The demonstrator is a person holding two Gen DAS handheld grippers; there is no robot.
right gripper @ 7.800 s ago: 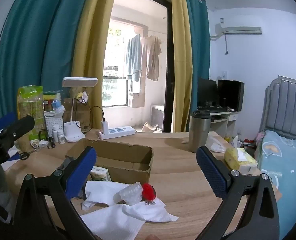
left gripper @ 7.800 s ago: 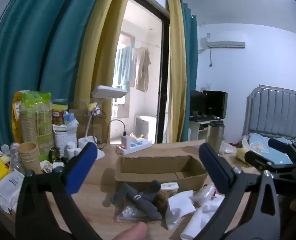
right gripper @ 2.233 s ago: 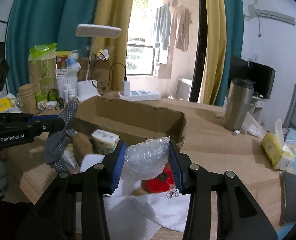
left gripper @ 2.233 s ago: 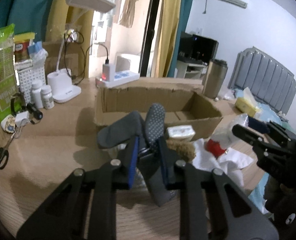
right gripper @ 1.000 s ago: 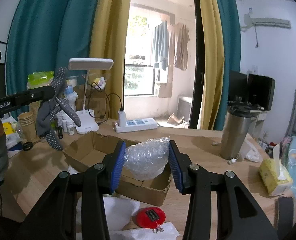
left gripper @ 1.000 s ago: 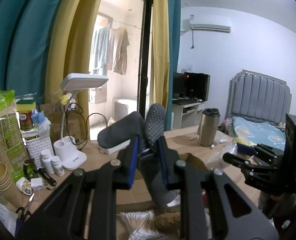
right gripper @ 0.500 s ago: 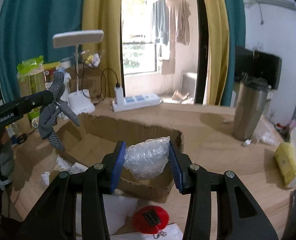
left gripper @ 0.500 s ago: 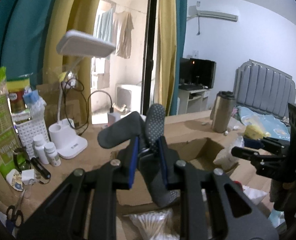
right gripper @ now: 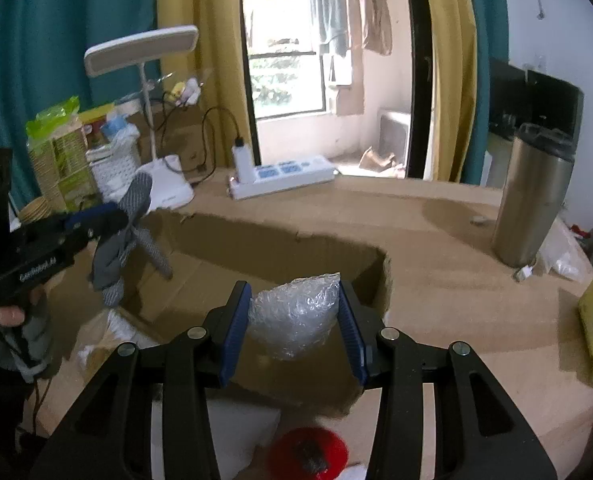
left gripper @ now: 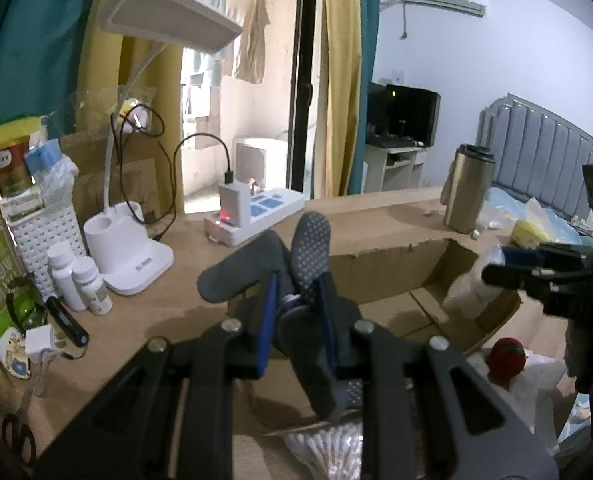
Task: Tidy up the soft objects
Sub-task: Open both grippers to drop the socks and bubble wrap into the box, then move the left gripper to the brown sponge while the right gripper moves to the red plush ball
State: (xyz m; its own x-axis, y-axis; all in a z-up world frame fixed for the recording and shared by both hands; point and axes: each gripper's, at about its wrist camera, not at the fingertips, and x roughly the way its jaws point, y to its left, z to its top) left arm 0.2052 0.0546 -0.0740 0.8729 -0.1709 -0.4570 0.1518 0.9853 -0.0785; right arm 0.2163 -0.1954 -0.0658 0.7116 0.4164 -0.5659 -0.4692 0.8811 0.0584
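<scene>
My left gripper (left gripper: pixel 296 312) is shut on a pair of grey dotted socks (left gripper: pixel 256 264) and holds them over the left end of the open cardboard box (left gripper: pixel 380 268). My right gripper (right gripper: pixel 294 312) is shut on a wad of clear bubble wrap (right gripper: pixel 292 316) over the box's right end (right gripper: pixel 264 256). In the right wrist view the socks (right gripper: pixel 128 240) hang from the left gripper (right gripper: pixel 100 216) at the left. In the left wrist view the right gripper (left gripper: pixel 508 264) holds the wrap (left gripper: pixel 472 284) at the box's right edge.
A white desk lamp (left gripper: pixel 132 248), a power strip (left gripper: pixel 256 216), pill bottles (left gripper: pixel 76 280) and a white basket (left gripper: pixel 40 236) stand at the left and back. A steel tumbler (right gripper: pixel 532 196) stands at the right. A red soft object (right gripper: pixel 308 452) and white tissues (left gripper: pixel 544 376) lie in front of the box.
Both grippers have moved down and forward toward the box. The socks and the bubble wrap now hang lower over the box's opening, still held.
</scene>
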